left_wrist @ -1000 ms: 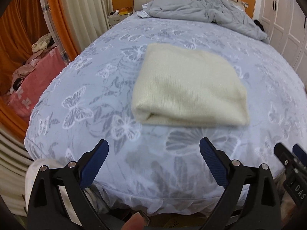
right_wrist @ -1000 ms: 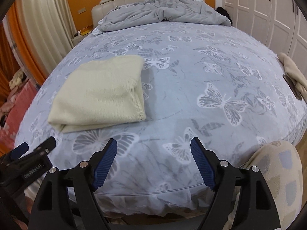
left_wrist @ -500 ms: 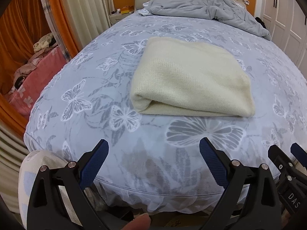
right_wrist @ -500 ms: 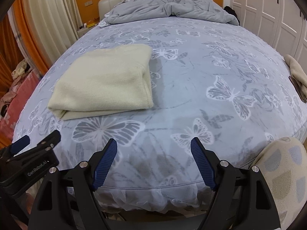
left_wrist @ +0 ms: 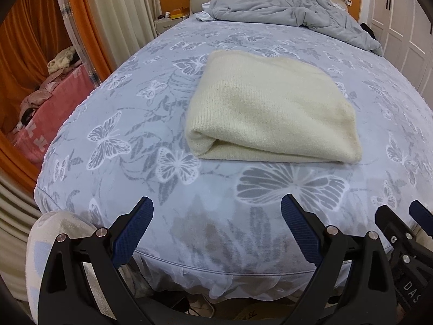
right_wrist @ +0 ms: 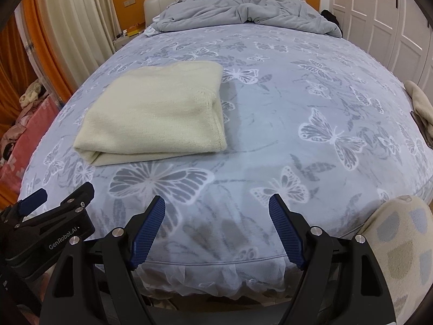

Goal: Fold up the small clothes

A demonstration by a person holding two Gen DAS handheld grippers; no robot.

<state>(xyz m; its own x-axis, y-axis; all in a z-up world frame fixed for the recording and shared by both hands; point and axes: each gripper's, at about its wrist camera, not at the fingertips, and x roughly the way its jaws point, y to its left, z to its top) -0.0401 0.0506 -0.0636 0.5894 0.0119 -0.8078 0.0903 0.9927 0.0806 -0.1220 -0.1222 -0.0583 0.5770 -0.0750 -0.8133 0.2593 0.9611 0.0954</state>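
A cream knitted garment (left_wrist: 270,113) lies folded into a thick rectangle on the bed's butterfly-print sheet (left_wrist: 135,124). It also shows in the right wrist view (right_wrist: 157,116), left of centre. My left gripper (left_wrist: 216,211) is open and empty, held off the bed's near edge, short of the garment. My right gripper (right_wrist: 216,208) is open and empty, also off the near edge, to the right of the garment. The left gripper's body shows in the right wrist view (right_wrist: 48,222) at lower left.
A rumpled grey duvet (right_wrist: 243,13) lies at the headboard end. A beige cloth (right_wrist: 422,105) lies at the bed's right edge. White wardrobe doors (right_wrist: 384,21) stand right. Curtains (left_wrist: 121,13) and a pink-covered pile (left_wrist: 40,124) are on the left.
Both grippers have drawn back and dropped slightly from the bed, so more of its near edge and skirt shows. The folded garment has not moved. Both grippers stay open.
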